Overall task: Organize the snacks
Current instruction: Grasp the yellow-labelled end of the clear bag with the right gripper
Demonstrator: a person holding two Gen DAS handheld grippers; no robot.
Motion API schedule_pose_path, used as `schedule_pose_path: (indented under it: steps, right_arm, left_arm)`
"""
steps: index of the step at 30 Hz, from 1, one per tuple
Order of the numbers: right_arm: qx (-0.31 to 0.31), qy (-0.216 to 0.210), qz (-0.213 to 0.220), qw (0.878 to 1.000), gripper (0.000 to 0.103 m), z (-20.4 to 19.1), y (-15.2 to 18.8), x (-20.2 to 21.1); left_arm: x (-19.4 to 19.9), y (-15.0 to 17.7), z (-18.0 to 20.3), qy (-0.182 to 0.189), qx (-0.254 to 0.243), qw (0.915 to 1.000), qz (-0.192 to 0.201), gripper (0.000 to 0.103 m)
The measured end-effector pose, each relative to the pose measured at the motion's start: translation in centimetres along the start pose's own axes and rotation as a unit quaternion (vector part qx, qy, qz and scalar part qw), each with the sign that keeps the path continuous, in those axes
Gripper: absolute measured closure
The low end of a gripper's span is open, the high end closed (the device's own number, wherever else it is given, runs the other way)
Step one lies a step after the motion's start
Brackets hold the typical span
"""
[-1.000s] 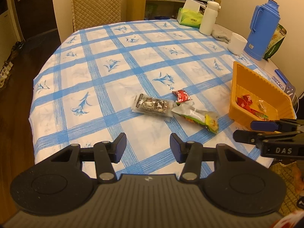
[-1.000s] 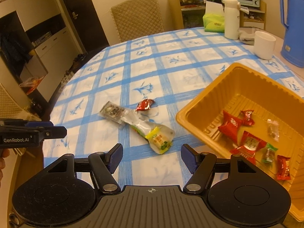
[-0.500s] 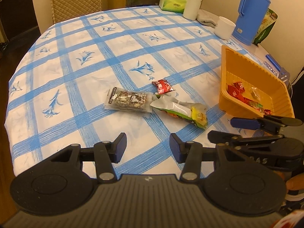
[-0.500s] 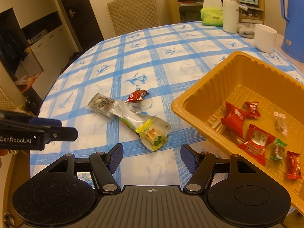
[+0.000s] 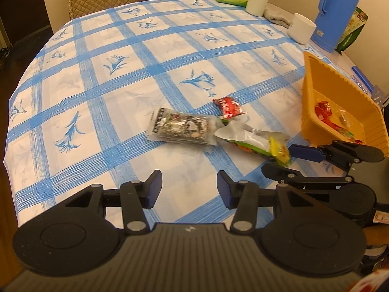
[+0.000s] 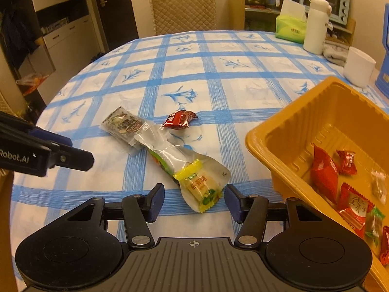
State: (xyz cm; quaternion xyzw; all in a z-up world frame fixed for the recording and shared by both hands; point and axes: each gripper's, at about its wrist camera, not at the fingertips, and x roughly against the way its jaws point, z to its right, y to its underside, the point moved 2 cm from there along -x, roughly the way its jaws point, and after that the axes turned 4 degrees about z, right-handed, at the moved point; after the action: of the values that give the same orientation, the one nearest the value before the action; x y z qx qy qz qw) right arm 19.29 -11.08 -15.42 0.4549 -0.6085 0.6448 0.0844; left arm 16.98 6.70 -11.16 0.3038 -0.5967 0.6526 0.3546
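Right tongs [image 6: 193, 200] are closing around the near end of the green-and-yellow snack pouch [image 6: 194, 172]; the pouch's crimped tail sits between the blue pads, which I judge have not yet pressed on it. Left tongs [image 5: 189, 186] hang released and empty over bare checked cloth of the surface [image 5: 121, 77], short of the dark foil packet [image 5: 181, 128]. Three snacks lie loose near the front edge: the dark foil packet, the pouch with its clear upper end overlapping that packet, and a small red sachet [image 5: 228, 107] just beyond both. The orange tray [image 6: 291, 126] stands to the right of them and already holds several red and clear-wrapped sweets. In the left wrist view the right tongs [image 5: 287, 160] reach in from the side at the pouch's yellow end. To do this step well, I would let the pads meet on the flat, filled body of the pouch rather than on the thin crimp alone, which I expect to slip or crumple. I would lift straight up first, so that the overlapping clear end peels off the foil packet without dragging it. The carry should clear the tray's near wall before release, and the pouch, being long, is best laid along the tray's length.
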Motion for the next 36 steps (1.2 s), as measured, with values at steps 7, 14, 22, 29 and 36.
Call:
schedule_pose_path:
  steps: [7,14,22,29,36]
  right_arm:
    - [0.033,-0.032,-0.008,0.999,0.064,-2.3,0.1,-0.3]
    - [0.043,-0.083,-0.020,0.995,0.064,-5.4,0.8,0.4]
    - [0.035,-0.060,-0.002,0.998,0.065,-5.0,-0.4,0.9]
    - [-0.037,-0.054,-0.008,0.998,0.073,-3.4,-0.5,0.7]
    - [-0.036,-0.044,-0.010,0.998,0.073,-3.9,-0.4,1.1]
  left_arm:
    - [-0.3,0.1,-1.4,-0.005,0.009,0.9999,-0.004,0.057]
    - [-0.1,0.0,-2.8,-0.015,0.019,0.9997,0.000,0.057]
    - [0.0,0.3,-2.9,-0.010,0.020,0.9998,0.000,0.057]
    - [0.3,0.4,-2.8,-0.007,0.019,0.9998,0.001,0.057]
    - [0.3,0.4,-2.4,0.001,0.013,0.9999,0.002,0.057]
